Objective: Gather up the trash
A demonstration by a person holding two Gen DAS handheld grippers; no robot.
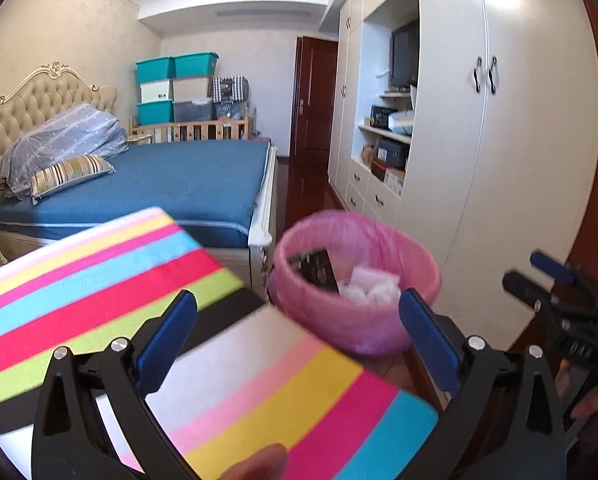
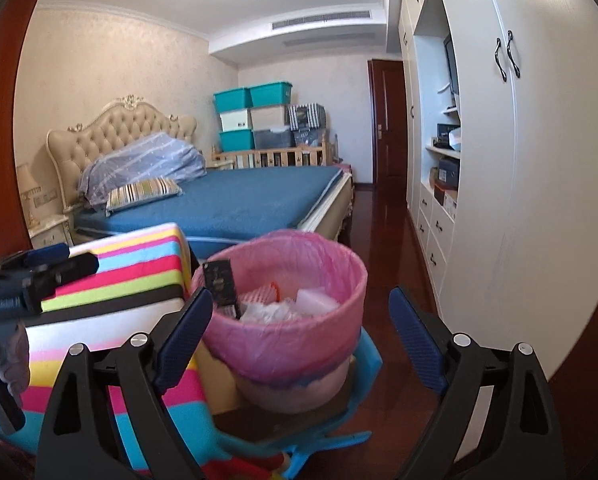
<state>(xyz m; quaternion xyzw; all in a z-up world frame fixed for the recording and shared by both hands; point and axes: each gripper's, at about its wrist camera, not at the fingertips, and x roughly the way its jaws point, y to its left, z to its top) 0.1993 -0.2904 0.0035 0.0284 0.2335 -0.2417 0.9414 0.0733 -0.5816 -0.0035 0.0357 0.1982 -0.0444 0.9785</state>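
Right wrist view: bin (image 2: pixel 283 320) rim touches striped cloth's (image 2: pixel 139 276) edge.

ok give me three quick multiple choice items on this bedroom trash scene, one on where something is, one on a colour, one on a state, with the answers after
1. Where does the black flat box sit?
A. on the bed
B. leaning inside the bin
C. on the wardrobe shelf

2. What colour is the liner of the trash bin?
A. pink
B. green
C. black

3. How do the jaws of the right gripper stand?
A. shut on the liner
B. shut on a tissue
C. open with nothing held

Answers:
1 B, the box stands tilted against the bin's inner wall on the side next to the striped cloth, beside white crumpled trash.
2 A, a pink bag is folded over the rim.
3 C, the fingers stand wide apart either side of the bin without touching it; the left gripper is open too.
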